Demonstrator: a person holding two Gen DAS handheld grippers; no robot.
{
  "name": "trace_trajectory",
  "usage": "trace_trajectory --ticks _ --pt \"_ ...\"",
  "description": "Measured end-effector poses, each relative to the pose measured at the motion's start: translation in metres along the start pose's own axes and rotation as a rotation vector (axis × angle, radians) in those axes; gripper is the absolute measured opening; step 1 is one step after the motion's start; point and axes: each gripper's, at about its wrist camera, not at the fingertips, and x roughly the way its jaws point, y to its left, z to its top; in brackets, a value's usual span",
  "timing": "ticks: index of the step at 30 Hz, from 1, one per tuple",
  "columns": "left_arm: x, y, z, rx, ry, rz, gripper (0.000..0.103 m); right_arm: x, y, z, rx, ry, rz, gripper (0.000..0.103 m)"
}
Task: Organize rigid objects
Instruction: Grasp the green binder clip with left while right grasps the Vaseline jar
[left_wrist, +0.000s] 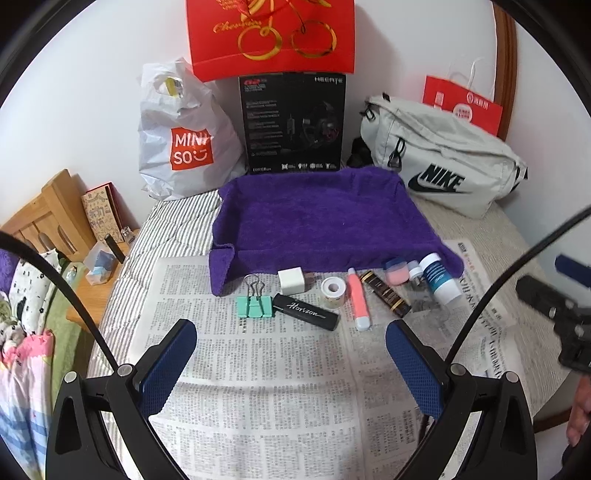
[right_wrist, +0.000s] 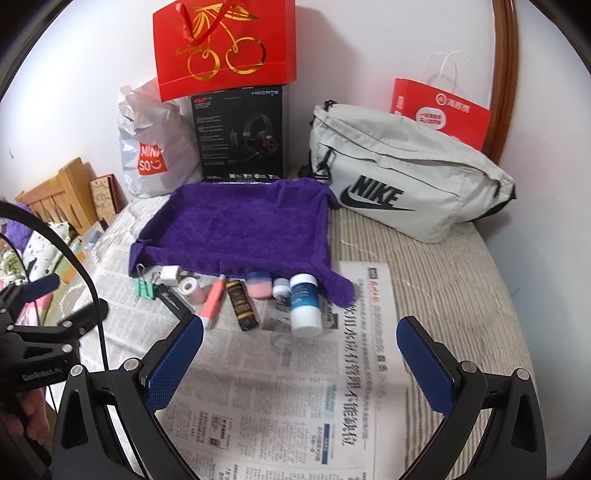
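Note:
A row of small objects lies on newspaper (left_wrist: 258, 387) in front of a purple towel (left_wrist: 317, 218): a mint binder clip (left_wrist: 254, 303), a black "Horizon" stick (left_wrist: 306, 312), a white charger cube (left_wrist: 291, 281), a tape roll (left_wrist: 333, 291), a coral pen (left_wrist: 358, 298), a dark brown tube (left_wrist: 386, 293), a pink case (left_wrist: 396, 271), and a blue-and-white bottle (left_wrist: 441, 277). My left gripper (left_wrist: 291, 365) hovers open just short of the row, holding nothing. My right gripper (right_wrist: 300, 363) is open too, near the bottle (right_wrist: 305, 305) and dark tube (right_wrist: 242, 304).
Against the wall stand a Miniso bag (left_wrist: 184, 144), a black headset box (left_wrist: 293, 123), red gift bags (left_wrist: 271, 35) and a grey Nike bag (left_wrist: 439, 158). A wooden bedside stand (left_wrist: 55, 218) sits at the left. The bed's far right (right_wrist: 461, 280) shows bare striped cover.

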Motion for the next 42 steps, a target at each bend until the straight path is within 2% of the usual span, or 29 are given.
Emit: trace_trajectory --ticks 7,13,19,24,33,36,38,40,42 --pt "0.021 0.013 -0.002 -0.012 0.023 0.016 0.103 0.014 0.003 0.0 0.0 0.012 0.033 0.103" --pt "0.067 0.036 -0.006 -0.077 0.084 0.018 0.103 0.031 0.002 -0.002 -0.011 0.027 0.047 0.103" --pt "0.114 0.045 -0.008 -0.077 0.14 0.049 0.102 0.055 -0.004 -0.006 -0.003 0.07 0.044 0.103" --pt "0.152 0.049 -0.012 -0.082 0.195 0.05 0.095 0.072 -0.01 -0.008 0.008 0.106 0.034 0.103" --pt "0.164 0.05 -0.011 -0.082 0.143 0.013 0.094 0.094 -0.014 -0.01 0.015 0.149 0.03 0.103" --pt "0.162 0.052 -0.011 -0.07 0.117 -0.004 0.084 0.1 -0.013 -0.01 0.008 0.16 0.024 0.103" --pt "0.159 0.053 -0.011 -0.066 0.097 -0.013 0.067 0.103 -0.014 -0.011 0.009 0.168 0.02 0.103" --pt "0.158 0.052 -0.012 -0.054 0.083 -0.027 0.061 0.107 -0.014 -0.011 0.012 0.176 0.014 0.103" --pt "0.155 0.05 -0.014 -0.041 0.065 -0.048 0.045 0.11 -0.015 -0.012 0.01 0.18 0.006 0.103"
